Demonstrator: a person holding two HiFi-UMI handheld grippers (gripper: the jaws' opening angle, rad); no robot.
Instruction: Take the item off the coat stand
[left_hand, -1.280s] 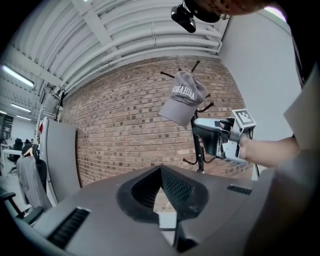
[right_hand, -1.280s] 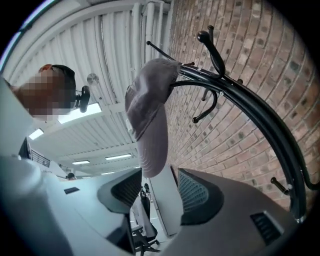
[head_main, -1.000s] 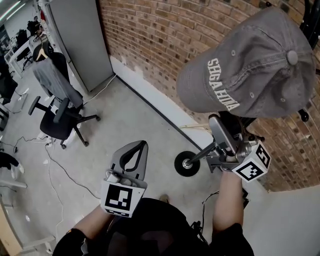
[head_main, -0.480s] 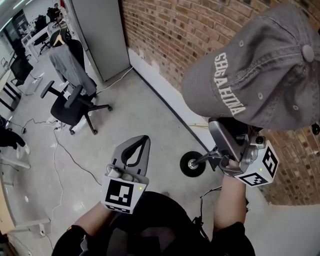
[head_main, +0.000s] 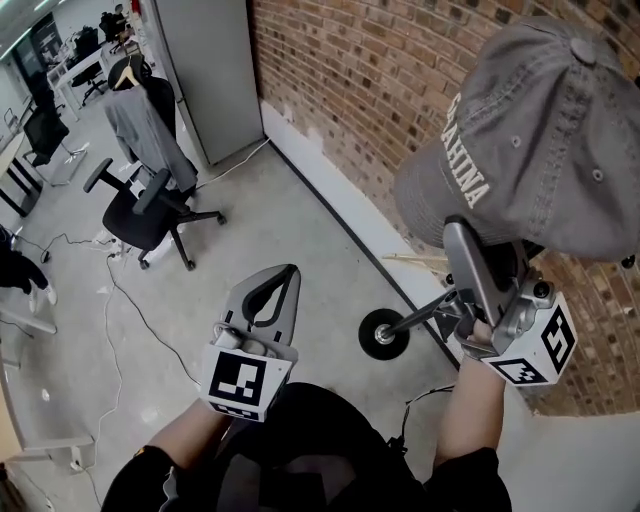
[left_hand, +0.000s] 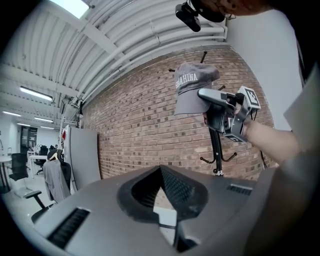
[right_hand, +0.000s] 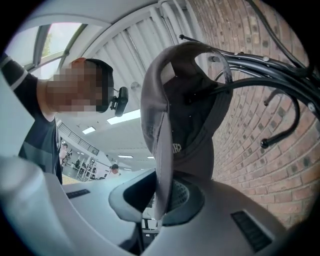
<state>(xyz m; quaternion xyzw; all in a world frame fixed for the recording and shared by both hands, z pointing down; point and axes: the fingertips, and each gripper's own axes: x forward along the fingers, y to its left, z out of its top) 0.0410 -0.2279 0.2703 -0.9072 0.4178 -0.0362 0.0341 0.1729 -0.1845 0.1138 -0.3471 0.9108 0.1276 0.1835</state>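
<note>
A grey baseball cap (head_main: 540, 150) hangs on the black coat stand (right_hand: 260, 85) by the brick wall. My right gripper (head_main: 470, 250) is raised under it. Its jaws are closing, and in the right gripper view the cap's brim (right_hand: 162, 150) runs down between the right gripper (right_hand: 160, 200) pads, which pinch it. The left gripper view shows the cap (left_hand: 192, 87) high on the stand's pole (left_hand: 216, 150). My left gripper (head_main: 283, 272) is held low over the floor, shut with nothing in it.
The brick wall (head_main: 340, 90) runs along the right. A black round foot on a rod (head_main: 383, 335) sits on the floor below the cap. A black office chair (head_main: 150, 215) with a grey jacket, a grey cabinet (head_main: 205, 70) and floor cables (head_main: 130, 310) lie to the left.
My right gripper has pushed up to the cap and its jaws have come together on the brim. The cap has tilted and shifted right in the head view. The left gripper has barely moved.
</note>
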